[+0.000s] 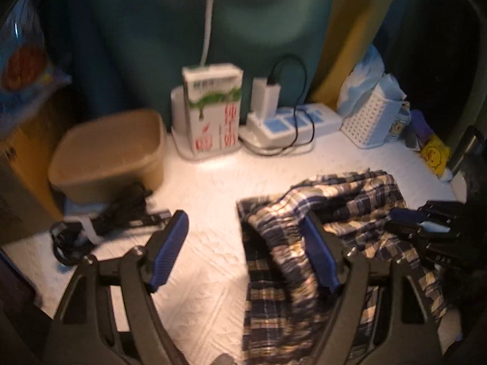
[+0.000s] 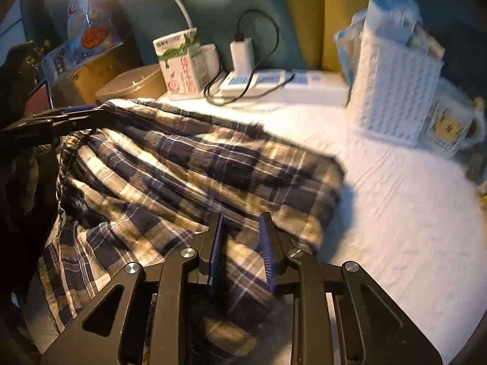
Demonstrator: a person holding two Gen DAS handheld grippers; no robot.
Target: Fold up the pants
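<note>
1. The white textured table cover (image 2: 395, 213) fills the right half of the right wrist view and the centre of the left wrist view.
2. The crumpled blue-and-tan plaid cloth pants (image 2: 188, 176) lie across the left and middle of the right wrist view, their long axis running from the lower left toward the upper right of that frame; in the left wrist view they sit at the lower right.
3. The tan lidded plastic box (image 1: 106, 155), the white milk carton with red lettering (image 1: 213, 106) and the white perforated basket (image 2: 392, 91) stand along the back edge, well apart from the fabric.
4. The left gripper (image 1: 243, 252) is spread wide and holds nothing; its right finger overlaps the pants' left edge, its left finger is over bare cover.
5. The right gripper (image 2: 242, 243) is the nearer one: its jaws are narrowed over a raised fold at the pants' near edge, though the pads do not visibly pinch it yet.
</note>
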